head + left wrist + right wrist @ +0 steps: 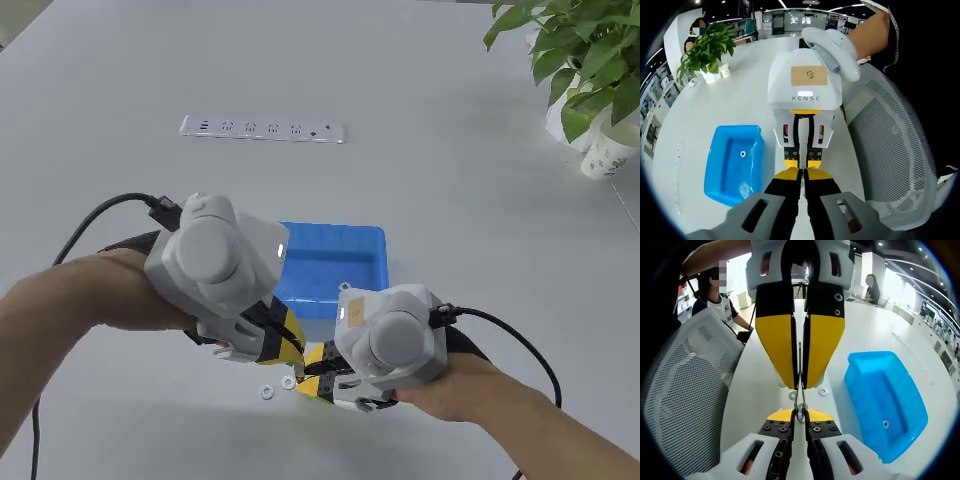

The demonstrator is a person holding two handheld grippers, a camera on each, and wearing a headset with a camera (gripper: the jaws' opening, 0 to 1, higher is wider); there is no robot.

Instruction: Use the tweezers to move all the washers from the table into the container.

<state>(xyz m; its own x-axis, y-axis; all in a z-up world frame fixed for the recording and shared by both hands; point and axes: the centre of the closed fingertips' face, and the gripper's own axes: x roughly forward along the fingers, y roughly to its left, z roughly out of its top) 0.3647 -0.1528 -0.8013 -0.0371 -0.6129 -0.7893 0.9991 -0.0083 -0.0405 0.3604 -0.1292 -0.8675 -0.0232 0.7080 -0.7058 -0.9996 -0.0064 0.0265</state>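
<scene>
Near the front edge of the worktop (420, 180), the left hand-held gripper (801, 173) and the right hand-held gripper (799, 416) both clamp the tweezers (799, 397), apparently to adjust the grip above the washers (267, 391).

The right gripper (802, 161) reads XENSE on its white housing, below an illegible tan sticker (809, 75).

The container (330, 232) is set mid-table, with the power strip (262, 129) seen well behind it and the plant (585, 50) far right. One washer (743, 154) is found inside it. Before it, left gripper (295, 350) and right gripper (312, 383) are brought tip to tip, tweezers (799, 385) caught between. Loose washers (267, 391) are left on the table (450, 200) just beside them.
</scene>
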